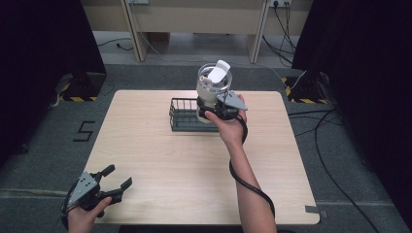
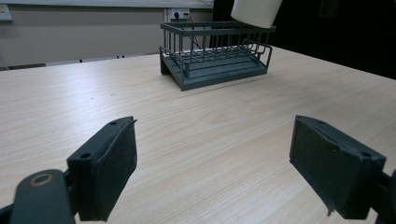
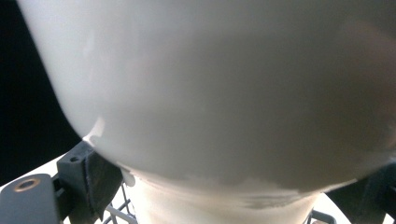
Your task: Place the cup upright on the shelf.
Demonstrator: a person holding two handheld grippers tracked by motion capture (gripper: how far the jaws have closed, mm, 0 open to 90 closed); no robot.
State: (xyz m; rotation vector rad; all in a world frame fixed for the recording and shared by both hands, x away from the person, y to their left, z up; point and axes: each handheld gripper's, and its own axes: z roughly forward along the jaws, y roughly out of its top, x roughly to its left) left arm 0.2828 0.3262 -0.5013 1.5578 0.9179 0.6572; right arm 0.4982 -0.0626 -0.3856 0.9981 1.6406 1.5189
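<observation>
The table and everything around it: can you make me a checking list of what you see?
Surface: wooden table, pale and bare at the front.
Job's things: white cup with a clear top, held above a dark wire basket.
Clutter: nothing seen.
Grippers: left gripper open near the table's front left corner; right gripper shut on the cup's base.
Cables: black cable along the right forearm; more cables on the floor.
Surroundings: grey floor, black curtains.

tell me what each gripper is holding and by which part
The right gripper grips a white cup with a clear lid by its lower body, above the dark wire basket. The left gripper holds nothing.
</observation>
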